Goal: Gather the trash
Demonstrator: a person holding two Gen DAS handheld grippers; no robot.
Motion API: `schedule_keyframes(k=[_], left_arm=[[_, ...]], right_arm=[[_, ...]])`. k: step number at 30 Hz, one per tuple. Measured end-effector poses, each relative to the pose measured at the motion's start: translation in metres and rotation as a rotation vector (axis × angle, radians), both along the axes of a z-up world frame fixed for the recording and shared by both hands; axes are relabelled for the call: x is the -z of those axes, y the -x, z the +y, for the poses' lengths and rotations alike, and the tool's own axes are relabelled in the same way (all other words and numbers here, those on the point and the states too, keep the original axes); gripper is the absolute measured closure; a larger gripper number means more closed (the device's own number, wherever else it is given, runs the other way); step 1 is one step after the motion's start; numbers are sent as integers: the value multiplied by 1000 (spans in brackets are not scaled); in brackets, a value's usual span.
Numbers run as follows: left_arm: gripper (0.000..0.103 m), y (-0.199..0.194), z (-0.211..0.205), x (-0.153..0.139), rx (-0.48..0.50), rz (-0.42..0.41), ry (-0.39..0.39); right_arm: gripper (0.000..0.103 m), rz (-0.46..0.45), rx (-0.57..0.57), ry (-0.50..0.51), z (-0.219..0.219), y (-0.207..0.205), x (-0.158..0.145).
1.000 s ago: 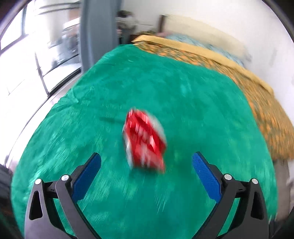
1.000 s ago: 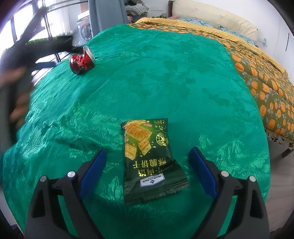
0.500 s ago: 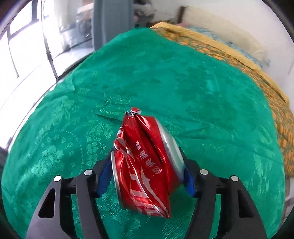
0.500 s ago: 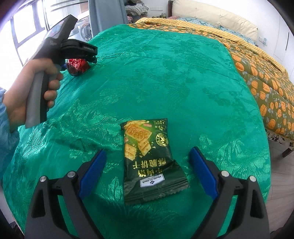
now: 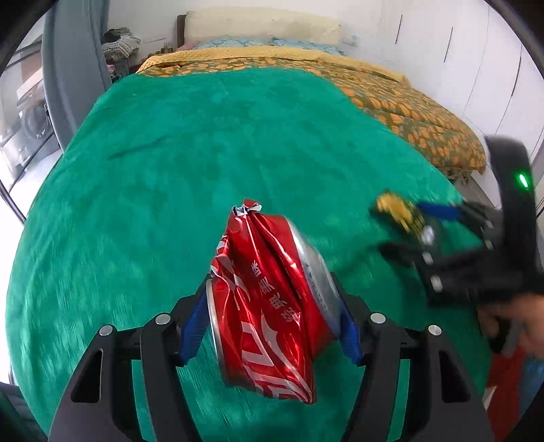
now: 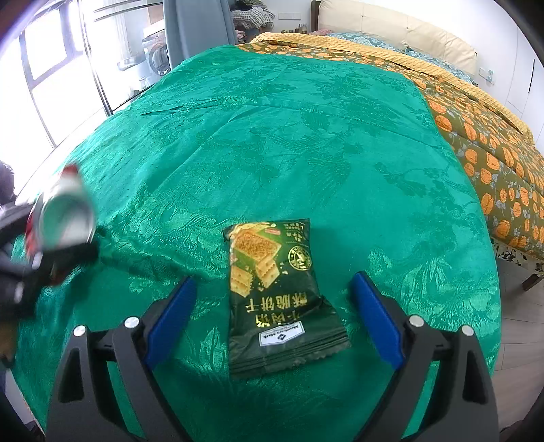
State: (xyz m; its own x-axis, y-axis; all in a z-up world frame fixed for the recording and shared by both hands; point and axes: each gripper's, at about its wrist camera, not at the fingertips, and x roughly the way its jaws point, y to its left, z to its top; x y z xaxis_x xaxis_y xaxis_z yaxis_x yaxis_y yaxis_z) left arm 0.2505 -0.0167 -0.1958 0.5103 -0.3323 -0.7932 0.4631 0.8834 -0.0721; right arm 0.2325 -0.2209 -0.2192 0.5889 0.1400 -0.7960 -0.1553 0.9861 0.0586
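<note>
My left gripper [image 5: 272,316] is shut on a crushed red soda can [image 5: 268,299] and holds it above the green bedspread [image 5: 170,153]. The can also shows blurred at the left of the right wrist view [image 6: 64,217]. My right gripper [image 6: 272,306] is open and straddles a dark green cracker packet [image 6: 275,292] that lies flat on the bedspread [image 6: 289,119], with its blue pads [image 6: 170,312] apart on either side. The right gripper and the packet [image 5: 397,210] appear blurred at the right of the left wrist view.
An orange-patterned quilt [image 6: 493,142] covers the far and right side of the bed, with a cream headboard [image 6: 391,27] behind. A grey curtain [image 5: 74,68] and windows stand at the left. The floor [image 6: 520,306] shows past the bed's right edge.
My left gripper closed on the red can, lifted it and swung right toward the right gripper. The right gripper and the packet have not moved.
</note>
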Motion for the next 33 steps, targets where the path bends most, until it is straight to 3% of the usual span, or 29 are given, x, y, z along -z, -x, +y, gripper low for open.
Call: schedule_keyframes(k=[2,3,4,9,33], left_arm=[[34,4,4,7,-31,4,-8],[22,6,6,9,-52,9,-13],[17,5,8,11,-70,13,-11],[5,12,2,16,-111,-4,-102],[4,9,7,18,-134,5,-88]], right_arm=[[13,0,0,2,0,0,0],[13,0,0,3,0,0,0],[13,0,0,3,0,0,0],[13,1,-1,3,0,-1,0],[11,0,6,4,-3,8,2]])
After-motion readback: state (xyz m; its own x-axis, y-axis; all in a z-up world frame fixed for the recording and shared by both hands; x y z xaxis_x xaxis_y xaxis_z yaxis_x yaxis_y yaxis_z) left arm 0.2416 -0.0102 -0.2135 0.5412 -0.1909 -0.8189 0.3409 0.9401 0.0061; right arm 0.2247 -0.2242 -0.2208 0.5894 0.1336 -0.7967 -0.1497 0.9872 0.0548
